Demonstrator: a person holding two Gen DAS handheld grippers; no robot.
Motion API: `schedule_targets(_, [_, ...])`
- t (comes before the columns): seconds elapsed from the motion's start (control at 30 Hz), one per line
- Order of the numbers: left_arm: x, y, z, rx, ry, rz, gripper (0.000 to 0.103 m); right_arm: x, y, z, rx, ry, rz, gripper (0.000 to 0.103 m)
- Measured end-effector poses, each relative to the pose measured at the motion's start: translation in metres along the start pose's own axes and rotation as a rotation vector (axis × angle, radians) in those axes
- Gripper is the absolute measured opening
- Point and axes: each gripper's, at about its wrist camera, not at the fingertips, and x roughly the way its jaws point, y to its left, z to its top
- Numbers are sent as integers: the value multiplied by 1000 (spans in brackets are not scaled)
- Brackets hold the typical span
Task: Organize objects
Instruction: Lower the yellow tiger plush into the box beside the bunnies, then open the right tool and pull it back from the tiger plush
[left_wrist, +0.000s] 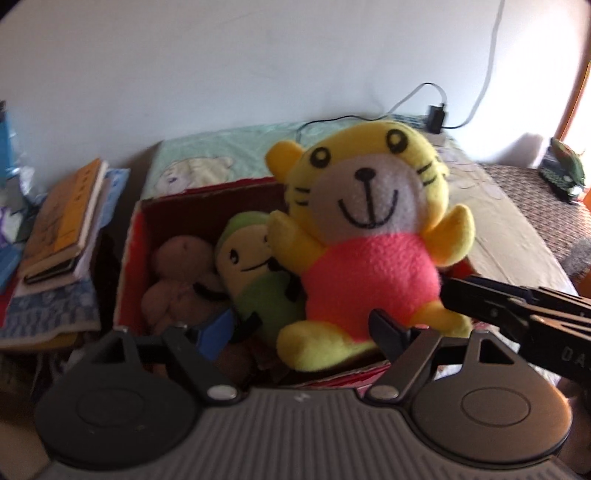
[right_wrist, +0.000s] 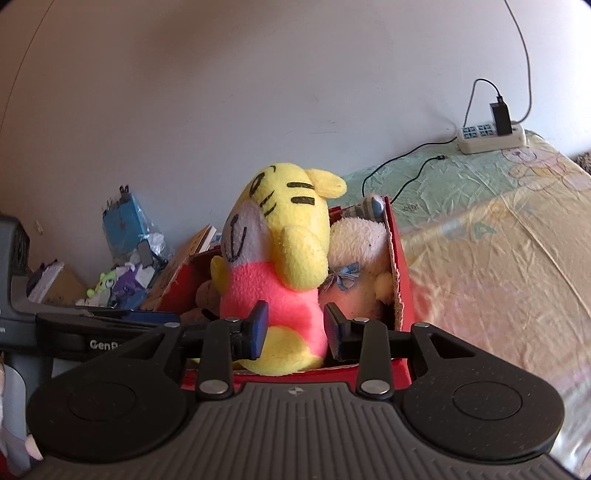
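we see a yellow plush tiger with a pink fleece belly sitting upright at the near right corner of a red cardboard box. its long axis runs nearly vertical, head up and feet down on the box's front edge, and its face looks toward the left wrist camera. in the right wrist view the same toy shows its side, face turned to the left.

our left tool is spread wide, one pad near the tiger's foot, the other by a green and yellow plush doll; neither presses anything.

our right tool has its pads on either side of the tiger's lower body; whether they still touch the fleece we cannot tell.

a brown plush figure lies left in the box, a white fluffy plush behind the tiger. the box stands on a bed with a pale printed sheet.
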Motion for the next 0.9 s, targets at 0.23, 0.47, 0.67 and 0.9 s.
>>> schedule_targets(0.23, [-9,-29,-2,-34,2,141,85,-9,-12,10,-33,32,45,37])
schedule_targets(0.47, [-14,-50,0,-99,27,267,85,-26,-32,23,-61,46,64,37])
schedule_targets(0.67, [-19,-70,-3,-129,31,365,88,-37,-46,29,-116,57,56,38])
schedule_targets(0.9, [-20,-85,-8,-174,33,422,88,-41,-64,34,-142,99,51,38])
